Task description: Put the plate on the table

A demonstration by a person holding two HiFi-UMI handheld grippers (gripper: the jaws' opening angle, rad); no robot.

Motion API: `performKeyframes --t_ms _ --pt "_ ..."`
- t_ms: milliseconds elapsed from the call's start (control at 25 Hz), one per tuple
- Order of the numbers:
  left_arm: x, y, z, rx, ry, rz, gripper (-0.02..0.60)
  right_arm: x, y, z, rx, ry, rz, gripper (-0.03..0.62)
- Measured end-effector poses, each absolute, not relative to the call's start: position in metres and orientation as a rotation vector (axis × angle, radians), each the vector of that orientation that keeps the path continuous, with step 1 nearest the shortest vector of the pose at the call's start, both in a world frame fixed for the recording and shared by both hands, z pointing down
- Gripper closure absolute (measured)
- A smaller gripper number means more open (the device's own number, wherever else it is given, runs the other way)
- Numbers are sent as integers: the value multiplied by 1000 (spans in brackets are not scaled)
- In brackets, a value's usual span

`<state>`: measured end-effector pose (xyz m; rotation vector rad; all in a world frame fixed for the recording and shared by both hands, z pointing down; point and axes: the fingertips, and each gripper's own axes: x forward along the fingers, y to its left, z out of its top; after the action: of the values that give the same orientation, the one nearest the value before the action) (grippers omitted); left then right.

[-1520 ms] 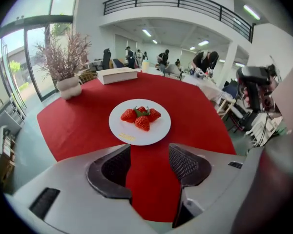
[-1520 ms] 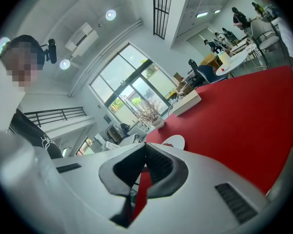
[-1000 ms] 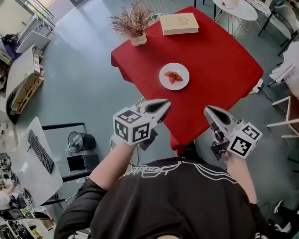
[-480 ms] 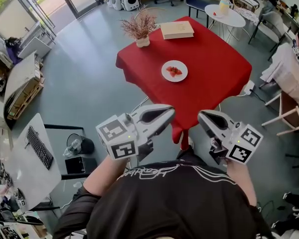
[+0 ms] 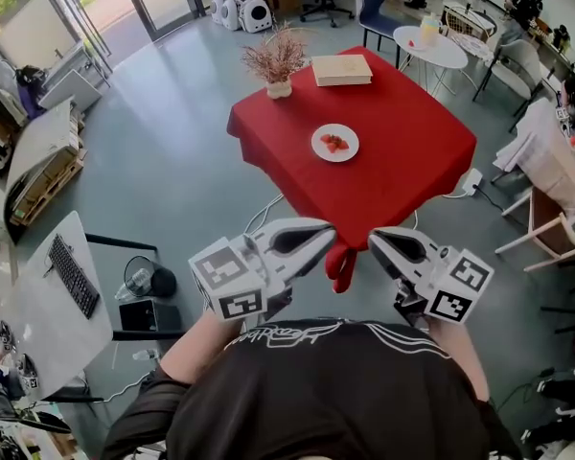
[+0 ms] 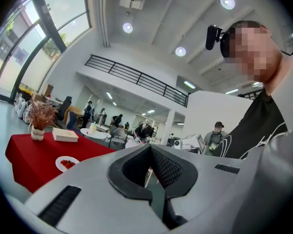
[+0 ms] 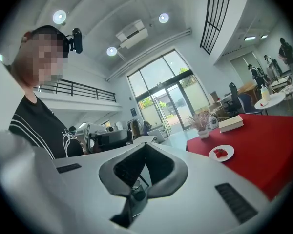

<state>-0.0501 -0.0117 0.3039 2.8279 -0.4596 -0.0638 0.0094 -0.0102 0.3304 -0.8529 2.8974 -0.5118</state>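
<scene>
The plate (image 5: 334, 143) sits near the middle of the red table (image 5: 412, 166). The left gripper (image 5: 324, 234) and right gripper (image 5: 376, 241) hover off its near corner, jaws clenched on nothing.

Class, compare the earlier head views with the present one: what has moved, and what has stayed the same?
Both the left gripper and the right gripper have drawn back from the red-clothed square table, which now looks farther off. Nothing was gripped or released; both jaws stayed shut, empty. The round white plate of red food kept its place on the table.
</scene>
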Motion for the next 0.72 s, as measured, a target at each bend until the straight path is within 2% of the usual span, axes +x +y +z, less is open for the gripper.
performKeyframes --t_ms 720 --pt "-25 -1 310 2877 -374 -35 575 20 -3 325 -910 2924 -456 586"
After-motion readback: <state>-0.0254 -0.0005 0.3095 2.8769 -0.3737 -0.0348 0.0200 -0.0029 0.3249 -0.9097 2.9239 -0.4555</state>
